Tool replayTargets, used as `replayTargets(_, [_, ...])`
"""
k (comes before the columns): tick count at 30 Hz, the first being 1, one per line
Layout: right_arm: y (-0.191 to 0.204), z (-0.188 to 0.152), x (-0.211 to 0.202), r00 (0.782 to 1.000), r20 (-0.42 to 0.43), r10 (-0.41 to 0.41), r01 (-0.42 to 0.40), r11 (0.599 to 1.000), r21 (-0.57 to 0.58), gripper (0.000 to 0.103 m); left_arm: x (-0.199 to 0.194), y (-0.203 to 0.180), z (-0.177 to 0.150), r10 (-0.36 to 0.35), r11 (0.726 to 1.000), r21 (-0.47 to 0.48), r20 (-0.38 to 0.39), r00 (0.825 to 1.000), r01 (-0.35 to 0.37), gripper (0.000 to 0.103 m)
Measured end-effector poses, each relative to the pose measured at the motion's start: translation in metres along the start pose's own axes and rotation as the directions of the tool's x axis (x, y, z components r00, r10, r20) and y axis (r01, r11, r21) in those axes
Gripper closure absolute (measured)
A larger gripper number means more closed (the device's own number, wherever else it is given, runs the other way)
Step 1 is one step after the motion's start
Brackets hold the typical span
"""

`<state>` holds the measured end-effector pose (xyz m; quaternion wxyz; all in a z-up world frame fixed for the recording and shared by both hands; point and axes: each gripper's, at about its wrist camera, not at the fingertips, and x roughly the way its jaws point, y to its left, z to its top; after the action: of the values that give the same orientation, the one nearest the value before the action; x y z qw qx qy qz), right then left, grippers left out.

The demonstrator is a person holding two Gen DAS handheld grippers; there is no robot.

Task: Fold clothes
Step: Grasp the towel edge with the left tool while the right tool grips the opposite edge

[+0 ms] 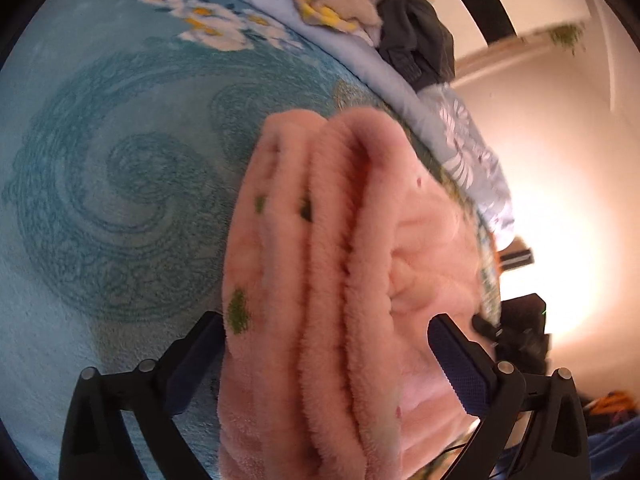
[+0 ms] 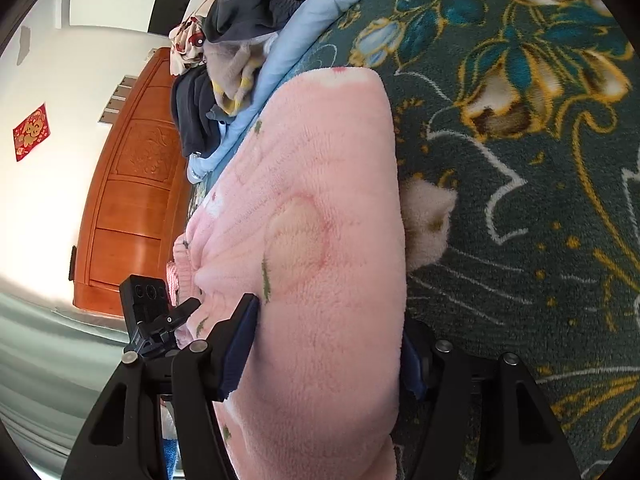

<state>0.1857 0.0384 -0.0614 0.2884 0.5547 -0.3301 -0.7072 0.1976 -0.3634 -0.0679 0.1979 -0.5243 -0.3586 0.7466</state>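
A folded pink fleece garment (image 1: 332, 280) with small green marks fills the middle of the left wrist view, its stacked folded edges facing the camera. My left gripper (image 1: 324, 344) has one finger on each side of the thick bundle. In the right wrist view the same pink garment (image 2: 316, 248) lies on a dark green floral blanket (image 2: 520, 160). My right gripper (image 2: 328, 336) also has its fingers on either side of the garment. The left gripper (image 2: 160, 320) shows at the garment's far side. Whether either one presses the fabric is unclear.
A pile of unfolded clothes (image 1: 380, 8) lies at the bed's far edge, also in the right wrist view (image 2: 240, 40). A blue swirl-pattern blanket (image 1: 120, 180) covers the bed. A light blue sheet (image 2: 304, 28) borders it. A wooden door (image 2: 132, 200) stands beyond.
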Motion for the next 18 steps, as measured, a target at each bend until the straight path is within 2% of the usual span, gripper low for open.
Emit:
replayTargets(2, [-0.001, 0.001, 0.001, 1.0, 0.004, 0.003, -0.003, 1.0, 0.001, 0.039, -0.004, 0.011, 0.002, -0.06, 0.995, -0.077, 0.019, 0.998, 0.061, 0.0])
replayTargets(4, [-0.001, 0.001, 0.002, 1.0, 0.007, 0.007, -0.007, 1.0, 0.0, 0.039, -0.005, 0.014, 0.003, -0.064, 0.992, -0.108, 0.033, 0.997, 0.067, 0.002])
replayTargets(6, [0.0, 0.002, 0.005, 1.0, 0.012, 0.012, -0.012, 1.0, -0.003, 0.039, -0.004, 0.008, 0.003, -0.013, 0.995, -0.098, 0.034, 0.999, 0.017, 0.008])
replayTargets(9, [0.002, 0.005, 0.009, 1.0, 0.018, 0.012, -0.012, 1.0, -0.001, 0.039, 0.0, -0.011, 0.0, 0.112, 0.994, -0.023, 0.024, 0.993, -0.111, 0.029])
replayTargets(10, [0.003, 0.006, 0.009, 1.0, 0.019, 0.015, -0.015, 1.0, 0.001, 0.039, 0.0, -0.014, -0.001, 0.145, 0.989, -0.006, 0.025, 0.989, -0.145, 0.031])
replayTargets(12, [0.003, 0.007, 0.009, 1.0, 0.021, 0.023, -0.023, 1.0, 0.008, 0.044, -0.003, -0.016, -0.002, 0.17, 0.985, -0.009, 0.038, 0.985, -0.17, 0.035])
replayTargets(14, [0.001, 0.009, 0.007, 0.999, 0.021, 0.039, -0.04, 0.999, 0.027, 0.055, -0.007, -0.024, -0.005, 0.197, 0.98, 0.001, 0.059, 0.979, -0.198, 0.042])
replayTargets(16, [-0.001, 0.01, 0.003, 0.998, 0.023, 0.063, -0.064, 0.997, 0.044, 0.062, -0.009, -0.033, -0.007, 0.226, 0.974, 0.015, 0.079, 0.971, -0.228, 0.049])
replayTargets(18, [0.001, 0.012, -0.002, 0.996, 0.024, 0.085, -0.086, 0.996, 0.032, 0.065, -0.007, -0.049, -0.009, 0.263, 0.962, 0.046, 0.095, 0.96, -0.269, 0.052])
